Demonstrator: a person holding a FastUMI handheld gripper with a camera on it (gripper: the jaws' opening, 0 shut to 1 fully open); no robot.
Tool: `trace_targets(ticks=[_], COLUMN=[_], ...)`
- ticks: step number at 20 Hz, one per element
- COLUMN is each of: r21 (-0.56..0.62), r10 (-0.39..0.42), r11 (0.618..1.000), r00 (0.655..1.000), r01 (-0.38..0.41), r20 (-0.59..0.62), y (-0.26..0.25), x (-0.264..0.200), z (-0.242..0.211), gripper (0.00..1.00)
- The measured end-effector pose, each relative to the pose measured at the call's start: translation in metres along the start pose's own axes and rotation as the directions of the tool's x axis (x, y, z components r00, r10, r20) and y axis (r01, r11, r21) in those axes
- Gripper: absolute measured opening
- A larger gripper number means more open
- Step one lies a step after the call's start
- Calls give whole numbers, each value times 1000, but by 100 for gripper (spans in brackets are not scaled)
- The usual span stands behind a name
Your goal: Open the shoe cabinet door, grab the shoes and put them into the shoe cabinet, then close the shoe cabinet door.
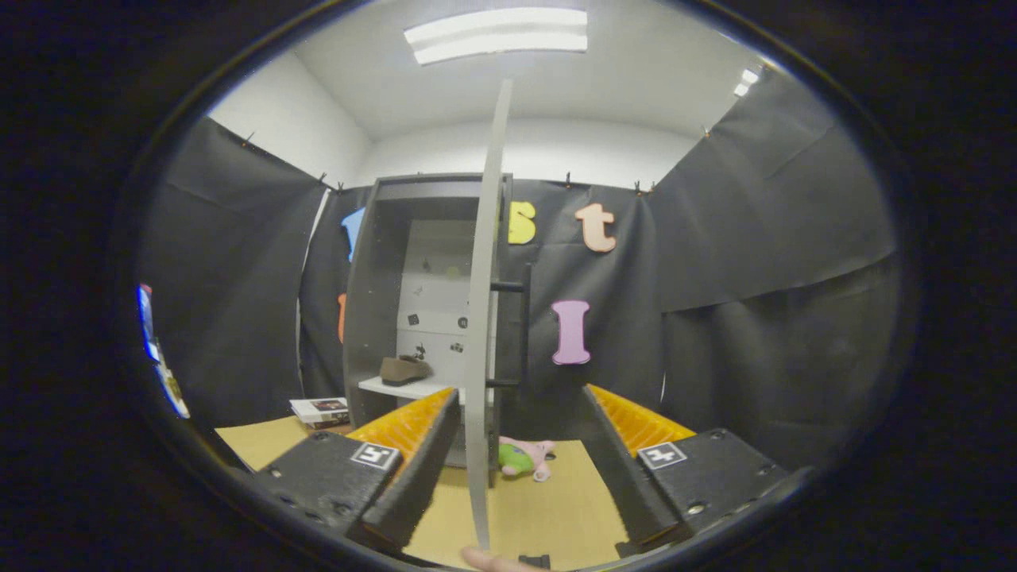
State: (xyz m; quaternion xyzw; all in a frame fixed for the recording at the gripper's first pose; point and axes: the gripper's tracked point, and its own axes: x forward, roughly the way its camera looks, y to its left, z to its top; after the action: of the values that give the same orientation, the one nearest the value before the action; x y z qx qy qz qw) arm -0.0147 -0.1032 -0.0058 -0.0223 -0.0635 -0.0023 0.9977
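Inside shoe cabinet (pixel 373 318), shoe (pixel 404 370) on shelf; door (pixel 482 318) edge-on btwn gripper (pixel 520 433) fingers, spread wide, not touching.

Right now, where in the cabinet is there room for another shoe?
The white shelf is bare beside the brown shoe, toward the grey open door. That door's edge stands between the open fingers, and the floor by the pink-green plush toy is crowded.
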Motion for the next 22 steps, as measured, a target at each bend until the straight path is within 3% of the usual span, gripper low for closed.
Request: trace_targets(ticks=[1, 5, 10, 15, 22], r21=[-12, -32, 6, 75, 102], r10=[-7, 11, 137, 218, 269], r11=[1000, 999, 991, 974, 962], r00=[1000, 999, 991, 974, 940], r01=[7, -10, -137, -214, -253], r20=[20, 42, -10, -60, -208], y=[9, 57, 128, 183, 247], x=[-4, -1, 21, 44, 79], z=[2, -6, -31, -68, -167], gripper=[100, 100, 100, 100, 100])
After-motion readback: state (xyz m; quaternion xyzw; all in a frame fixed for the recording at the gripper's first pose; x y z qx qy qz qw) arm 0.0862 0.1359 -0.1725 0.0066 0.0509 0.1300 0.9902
